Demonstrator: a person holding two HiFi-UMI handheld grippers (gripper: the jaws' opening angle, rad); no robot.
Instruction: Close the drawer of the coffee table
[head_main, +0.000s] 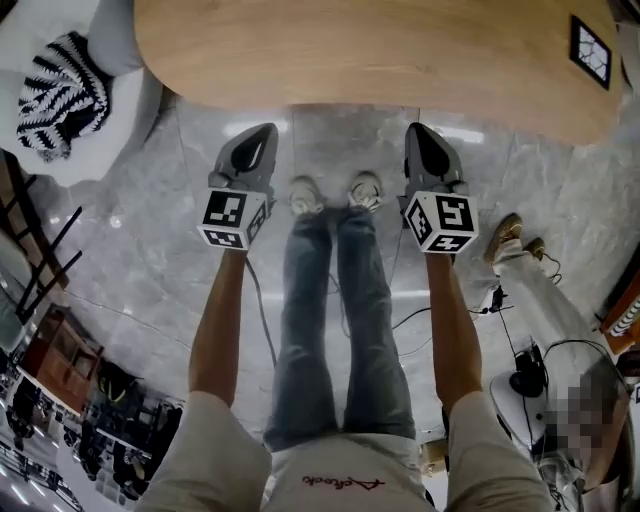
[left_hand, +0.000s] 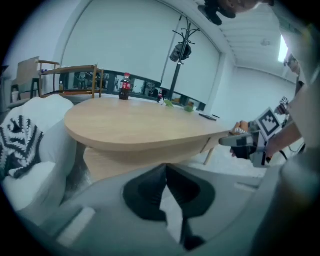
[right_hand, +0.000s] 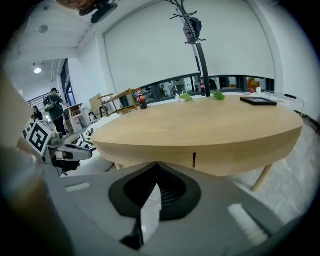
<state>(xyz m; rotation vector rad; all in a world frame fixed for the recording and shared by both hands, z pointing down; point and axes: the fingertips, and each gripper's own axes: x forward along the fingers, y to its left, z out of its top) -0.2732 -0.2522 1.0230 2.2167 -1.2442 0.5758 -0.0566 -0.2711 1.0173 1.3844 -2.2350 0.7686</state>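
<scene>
The grey shiny floor (head_main: 150, 260) runs under and all around the coffee table (head_main: 380, 50). The coffee table is big, with a rounded top of pale wood. Its drawer (right_hand: 165, 156) is in the side of the table that faces the person. The drawer front lies flat with that side, pushed all the way in. A thin dark line (right_hand: 194, 160) on that side shows where the drawer ends.

A soft white seat (head_main: 110, 40) stands by the left end of the table, with a black and white striped cushion (head_main: 62, 95) on it. A tall black coat stand (left_hand: 177, 55) rises behind the far side of the table.

The person stands in front of the table in blue jeans (head_main: 335, 330), with both shoes (head_main: 307, 195) near the table's edge.

The left gripper (head_main: 262, 135) is held just in front of the table's near edge and points at it. Its jaws are pressed together with nothing between them. The right gripper (head_main: 415, 130) is beside it, also just in front of the near edge. Its jaws meet at the tips too and hold nothing. Neither gripper touches the table.

A cola bottle (left_hand: 125, 86) stands on the far side of the table top. A flat black frame (head_main: 590, 50) lies near the table's right end.
</scene>
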